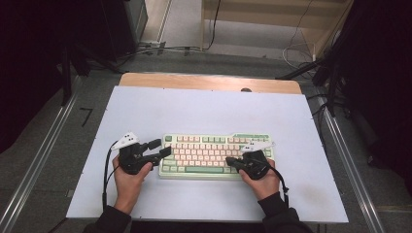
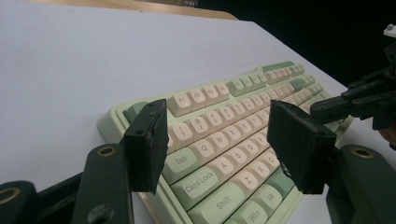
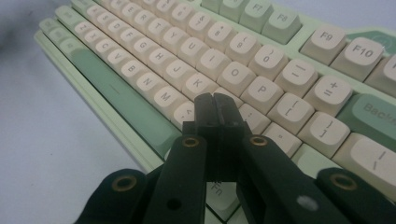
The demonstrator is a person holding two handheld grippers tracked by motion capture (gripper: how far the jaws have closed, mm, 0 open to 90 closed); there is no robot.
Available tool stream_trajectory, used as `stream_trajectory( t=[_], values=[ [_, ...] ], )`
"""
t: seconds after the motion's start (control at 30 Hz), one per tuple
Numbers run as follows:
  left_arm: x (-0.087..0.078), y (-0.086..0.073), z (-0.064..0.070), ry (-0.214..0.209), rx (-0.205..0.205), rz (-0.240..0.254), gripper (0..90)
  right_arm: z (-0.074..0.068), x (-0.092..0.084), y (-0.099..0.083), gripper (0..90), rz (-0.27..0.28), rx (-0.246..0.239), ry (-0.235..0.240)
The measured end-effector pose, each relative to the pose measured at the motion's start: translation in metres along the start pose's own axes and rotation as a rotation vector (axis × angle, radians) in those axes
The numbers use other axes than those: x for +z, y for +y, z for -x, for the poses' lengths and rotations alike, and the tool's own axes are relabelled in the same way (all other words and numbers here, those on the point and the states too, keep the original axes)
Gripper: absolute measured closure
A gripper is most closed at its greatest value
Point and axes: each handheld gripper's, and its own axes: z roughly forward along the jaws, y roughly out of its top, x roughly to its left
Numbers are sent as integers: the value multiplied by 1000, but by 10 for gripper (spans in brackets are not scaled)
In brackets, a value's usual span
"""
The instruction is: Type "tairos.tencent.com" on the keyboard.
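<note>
Right gripper covers keyboard keys near its front right corner in high view. Key legends unreadable there (too small). In right gripper view, closed jaws hide keys beneath the tips; contact unclear. In left gripper view, keyboard's front edge cut off at bottom.

Even overhead light; soft focus (edges)

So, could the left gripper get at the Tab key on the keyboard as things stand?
Probably yes. The left gripper hangs open at the keyboard's left end, the Tab key lies just beyond its jaws, and nothing sits between. The right gripper is shut over the far side.
</note>
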Motion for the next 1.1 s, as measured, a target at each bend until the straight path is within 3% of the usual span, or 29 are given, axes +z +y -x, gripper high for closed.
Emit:
stream_trajectory(
  t=[0.2,0.4,0.57,0.73,0.9,0.97,1.1],
  values=[
    [0,0,0,0,1,-1,396,-1,1,-1,883,0,-7,-7],
    [1,0,0,1,-3,0,396,4,-17,2,878,109,18,2],
    [1,0,1,1,-1,-2,396,13,-26,1,765,152,58,-6],
    [1,0,1,-2,-1,-3,396,17,-27,1,590,174,81,-20],
    [1,0,1,-6,0,-3,394,18,-23,1,480,158,89,-24],
    [1,0,1,-8,0,-3,390,17,-23,2,413,153,101,-51],
    [1,0,2,3,-1,-6,357,18,-23,2,367,147,111,-57]
  ],
)
